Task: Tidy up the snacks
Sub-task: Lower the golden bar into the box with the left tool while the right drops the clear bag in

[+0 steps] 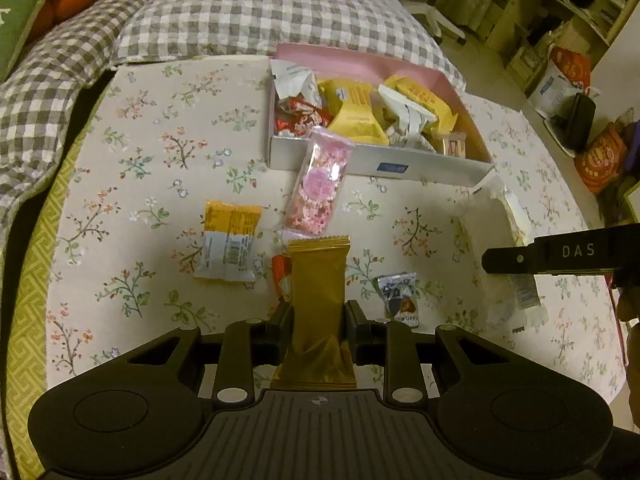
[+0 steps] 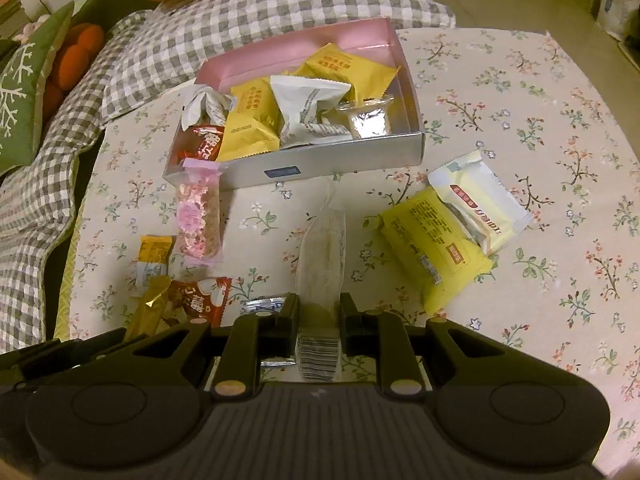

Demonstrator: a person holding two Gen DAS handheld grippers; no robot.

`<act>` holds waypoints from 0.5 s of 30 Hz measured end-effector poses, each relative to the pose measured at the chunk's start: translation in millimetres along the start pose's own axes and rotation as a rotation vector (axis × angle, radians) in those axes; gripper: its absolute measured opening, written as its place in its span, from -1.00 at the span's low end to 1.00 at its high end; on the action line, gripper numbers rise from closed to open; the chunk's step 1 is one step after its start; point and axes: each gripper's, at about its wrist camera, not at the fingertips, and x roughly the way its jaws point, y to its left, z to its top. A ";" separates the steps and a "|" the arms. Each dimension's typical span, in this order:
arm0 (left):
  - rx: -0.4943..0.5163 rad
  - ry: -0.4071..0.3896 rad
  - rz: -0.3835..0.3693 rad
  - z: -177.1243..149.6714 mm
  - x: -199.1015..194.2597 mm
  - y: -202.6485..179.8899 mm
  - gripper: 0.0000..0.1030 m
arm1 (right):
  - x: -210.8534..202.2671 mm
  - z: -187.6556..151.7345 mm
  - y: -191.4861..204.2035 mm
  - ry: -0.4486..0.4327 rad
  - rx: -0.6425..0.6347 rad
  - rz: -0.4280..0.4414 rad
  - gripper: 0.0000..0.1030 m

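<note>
My left gripper (image 1: 318, 320) is shut on a gold-wrapped snack bar (image 1: 318, 288), held upright above the floral tablecloth (image 1: 160, 152). My right gripper (image 2: 319, 314) is shut on a long clear-wrapped snack (image 2: 322, 248) with its barcode end between the fingers. The silver box with a pink inside (image 1: 380, 162) (image 2: 340, 158) stands ahead of both and holds several yellow, white and red packets. A pink bar (image 1: 320, 184) (image 2: 198, 216) leans on its front left corner. The gold bar (image 2: 152, 300) also shows at lower left in the right wrist view.
Loose on the cloth lie a yellow-and-white packet (image 1: 228, 240), a red packet (image 2: 204, 298), a silver truffle packet (image 1: 400, 300), a yellow packet (image 2: 432, 248) and a white packet (image 2: 480, 204). A checkered blanket (image 1: 240, 16) borders the far edge. Bags and shelves (image 1: 568, 80) stand at right.
</note>
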 end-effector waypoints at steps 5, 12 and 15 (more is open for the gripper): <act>0.003 -0.061 0.020 9.7 -13.4 2.6 -0.50 | -4.7 1.8 -1.9 -0.019 0.000 -0.002 -0.65; 0.020 -0.078 0.055 30.9 -9.0 -0.9 -0.50 | 1.8 15.6 -0.5 -0.020 -0.022 -0.037 -0.65; 0.030 -0.103 0.061 53.8 -5.9 -4.7 -0.50 | 0.4 33.5 3.8 -0.052 -0.062 -0.064 -0.65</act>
